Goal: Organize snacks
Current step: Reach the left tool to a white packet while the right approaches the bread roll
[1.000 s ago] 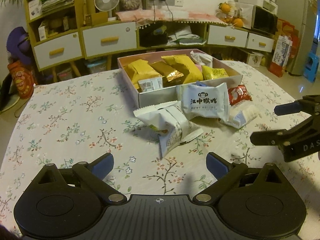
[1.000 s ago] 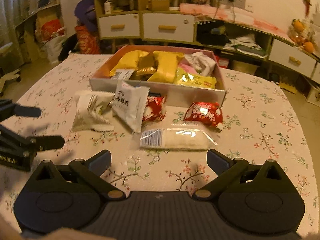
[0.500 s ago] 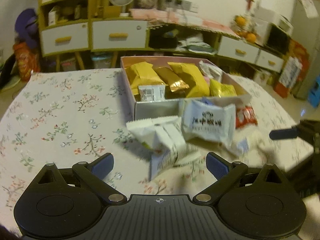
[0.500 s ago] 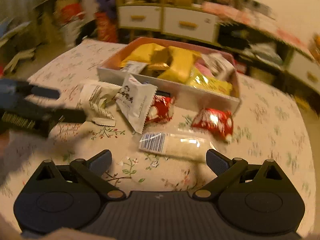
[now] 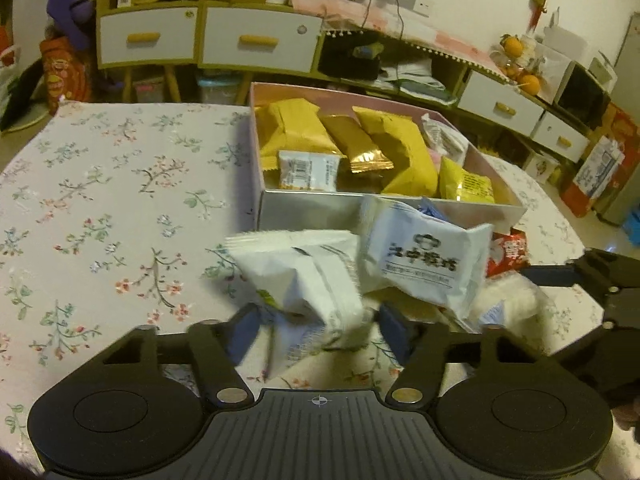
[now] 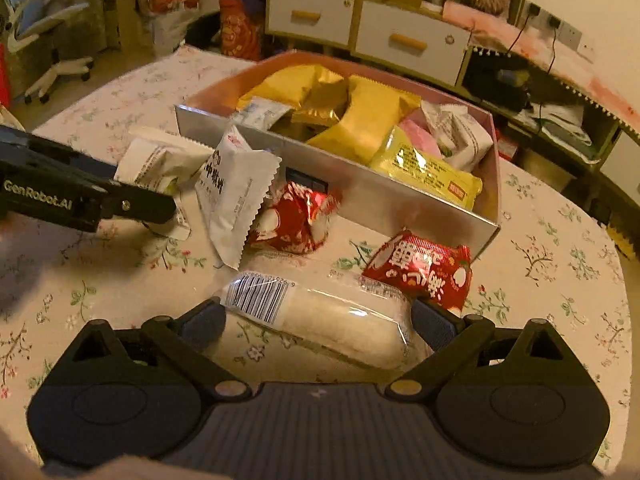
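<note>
- The round table under a pale cloth printed with flower sprigs [image 5: 100, 208] carries everything; cabinets with white drawers and yellow handles [image 5: 256, 42] line the wall behind it.
- The shallow rectangular cardboard box with a pink inside and a silvery front wall [image 6: 360, 184] sits mid-table, already packed with yellow and gold snack packets [image 5: 384, 148].
- Loose snacks lie in front of that wall: a white square pouch with dark printed characters [image 5: 424, 260] leans against it, with a crumpled red foil packet [image 6: 296, 220] just beside it and a second red packet [image 6: 420, 268] nearer the box's right corner.
- The left gripper [image 5: 316, 326] is closing its jaws around a white folded snack pouch [image 5: 308, 276]; the pouch sits between the blue pads, but blur keeps me from telling whether they press it yet.
- The right gripper [image 6: 316, 324] stands open, its pads on either side of a long clear-wrapped pale snack bar with a barcode label [image 6: 320, 320], not pinching it.
- The printed pouch stands close to the right of the folded one, crowding that jaw.
- The foot of the folded pouch is smeared; a small blue-cornered item behind the printed pouch is mostly hidden.
</note>
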`<state>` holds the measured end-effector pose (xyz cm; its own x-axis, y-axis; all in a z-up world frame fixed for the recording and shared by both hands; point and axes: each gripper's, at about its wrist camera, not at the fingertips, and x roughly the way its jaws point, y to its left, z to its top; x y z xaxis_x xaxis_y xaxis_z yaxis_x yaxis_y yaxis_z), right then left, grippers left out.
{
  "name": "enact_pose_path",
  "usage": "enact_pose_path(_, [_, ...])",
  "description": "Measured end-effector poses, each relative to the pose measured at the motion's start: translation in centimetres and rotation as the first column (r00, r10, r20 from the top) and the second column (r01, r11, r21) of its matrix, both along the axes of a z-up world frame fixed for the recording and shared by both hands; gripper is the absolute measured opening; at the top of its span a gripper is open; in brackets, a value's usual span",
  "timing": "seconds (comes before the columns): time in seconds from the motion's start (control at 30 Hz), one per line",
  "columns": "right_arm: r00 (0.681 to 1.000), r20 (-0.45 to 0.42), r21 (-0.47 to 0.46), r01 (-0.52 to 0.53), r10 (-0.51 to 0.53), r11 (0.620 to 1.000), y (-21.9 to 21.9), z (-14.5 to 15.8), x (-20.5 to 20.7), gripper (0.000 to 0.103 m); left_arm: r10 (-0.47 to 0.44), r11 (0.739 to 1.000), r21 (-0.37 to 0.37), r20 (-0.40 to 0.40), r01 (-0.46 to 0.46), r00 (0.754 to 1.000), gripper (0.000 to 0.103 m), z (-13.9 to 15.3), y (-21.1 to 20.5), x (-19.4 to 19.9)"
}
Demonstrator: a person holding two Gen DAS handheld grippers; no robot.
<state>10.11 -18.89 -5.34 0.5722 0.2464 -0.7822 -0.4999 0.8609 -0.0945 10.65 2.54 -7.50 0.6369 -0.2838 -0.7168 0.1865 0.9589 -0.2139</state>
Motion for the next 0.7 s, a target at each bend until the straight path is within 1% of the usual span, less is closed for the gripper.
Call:
enact_pose_path(0.07, [1.000,0.005,0.004,-0.003,0.003,1.000,0.1,0.2,-0.2,0.092,-0.011,1.000,0.014,0.002,0.011,1.000,0.053,0.1,-0.1,-0.1])
enact_pose_path(0.2, [1.000,0.011,0.002,-0.014,0.014,1.000,0.6,0.3,-0.9,0.090,-0.017,1.000,0.017,-0.006,0.018,1.000,0.048,0.3,0.0,-0.2])
enact_pose_path(0.27, [1.000,0.011,0.000,-0.023,0.023,1.000,0.8,0.4,-1.2,0.085,-0.023,0.999,0.029,-0.009,0.024,1.000,0.045,0.5,-0.1,-0.4])
enact_pose_path(0.3, [1.000,0.009,-0.002,-0.027,0.027,1.000,0.9,0.5,-1.5,0.081,-0.030,0.999,0.038,-0.010,0.030,1.000,0.044,0.6,-0.1,-0.5])
enact_pose_path(0.37, [0.999,0.005,-0.002,-0.041,0.041,0.999,1.1,0.8,-1.7,0.063,-0.041,0.997,0.058,-0.018,0.042,0.999,0.038,0.7,-0.2,-0.8])
enact_pose_path(0.4, [0.999,0.002,-0.009,-0.043,0.043,0.999,1.4,1.0,-1.9,0.060,-0.047,0.997,0.068,-0.025,0.048,0.999,0.036,0.8,-0.3,-0.9])
enact_pose_path(0.43, [0.999,-0.001,-0.016,-0.045,0.045,0.999,1.6,1.0,-2.0,0.056,-0.053,0.995,0.084,-0.034,0.055,0.998,0.027,0.9,-0.3,-1.1])
enact_pose_path(0.47, [0.999,-0.005,-0.022,-0.047,0.047,0.999,1.8,1.1,-2.0,0.053,-0.060,0.993,0.100,-0.044,0.065,0.997,0.023,0.9,-0.3,-1.2])
enact_pose_path(0.5, [0.999,-0.006,-0.027,-0.050,0.050,0.998,2.1,1.1,-2.3,0.052,-0.067,0.991,0.110,-0.051,0.072,0.996,0.023,0.8,-0.2,-1.4])
enact_pose_path(0.53, [0.998,-0.007,-0.033,-0.055,0.055,0.998,2.3,1.2,-2.5,0.050,-0.071,0.990,0.116,-0.058,0.077,0.996,0.019,0.7,-0.1,-1.6])
enact_pose_path(0.6, [0.998,-0.012,-0.041,-0.063,0.063,0.997,2.7,1.2,-2.8,0.045,-0.077,0.989,0.122,-0.070,0.086,0.995,0.015,0.6,0.2,-1.9])
enact_pose_path(0.67, [0.998,-0.024,-0.033,-0.064,0.063,0.997,3.0,1.4,-3.0,0.040,-0.077,0.988,0.129,-0.076,0.087,0.994,0.013,0.4,0.6,-2.2])
enact_pose_path(0.7, [0.997,-0.035,-0.020,-0.065,0.064,0.998,3.1,1.6,-3.1,0.040,-0.076,0.987,0.136,-0.077,0.086,0.994,0.012,0.4,0.8,-2.3])
